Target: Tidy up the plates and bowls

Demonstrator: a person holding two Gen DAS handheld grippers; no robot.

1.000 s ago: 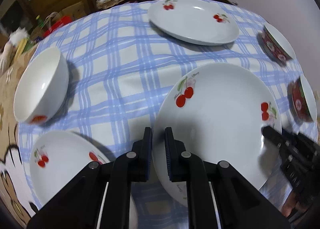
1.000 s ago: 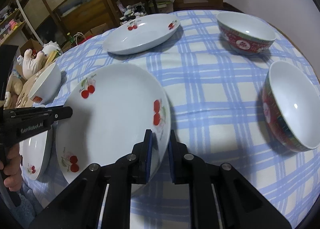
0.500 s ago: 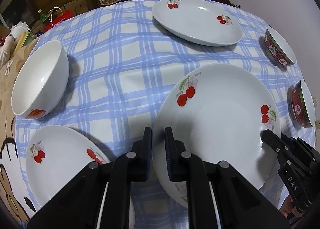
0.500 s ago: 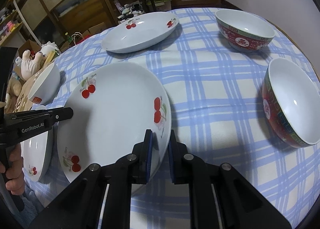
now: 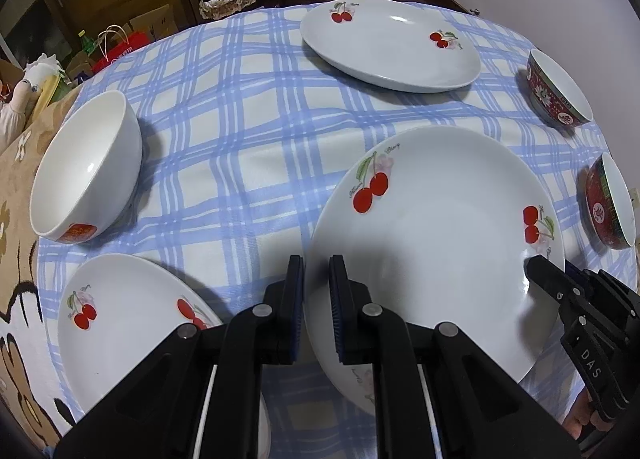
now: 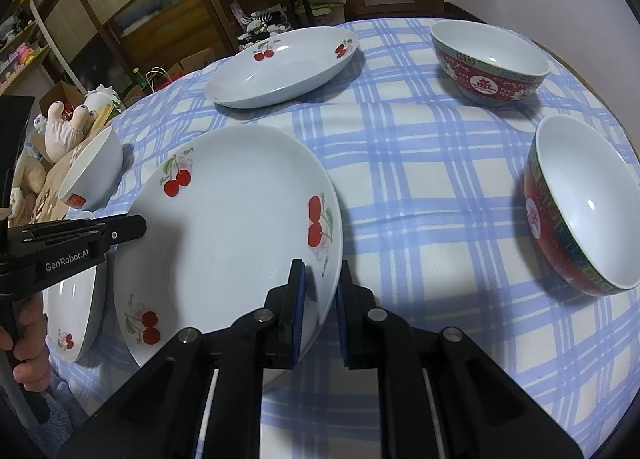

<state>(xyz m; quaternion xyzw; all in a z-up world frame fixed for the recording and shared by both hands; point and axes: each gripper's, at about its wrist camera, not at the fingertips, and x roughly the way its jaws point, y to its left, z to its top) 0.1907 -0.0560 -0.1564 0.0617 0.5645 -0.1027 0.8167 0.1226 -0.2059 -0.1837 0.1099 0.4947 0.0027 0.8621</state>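
Holding that big cherry plate (image 5: 440, 227) from both sides right now, so you're basically at step one. Your left tongs (image 5: 316, 299) are nearly closed and pinched on its near-left rim, and your right tongs (image 6: 320, 299) are clamped the same way on the opposite rim. It looks tilted and lifted a bit off the desk (image 6: 420, 179), sitting between the other dishes.

Honestly nothing looks sorted yet. A second cherry plate (image 5: 124, 323) lies just beside the left tongs, and a third plate (image 5: 392, 47) is at the far side. The white bowl (image 5: 86, 167) sits off to the left on its own, and the two red bowls (image 6: 490, 63) (image 6: 584, 203) are apart on the right. My guess is you stack the three plates first, then nest the bowls, so most of the job's still ahead.
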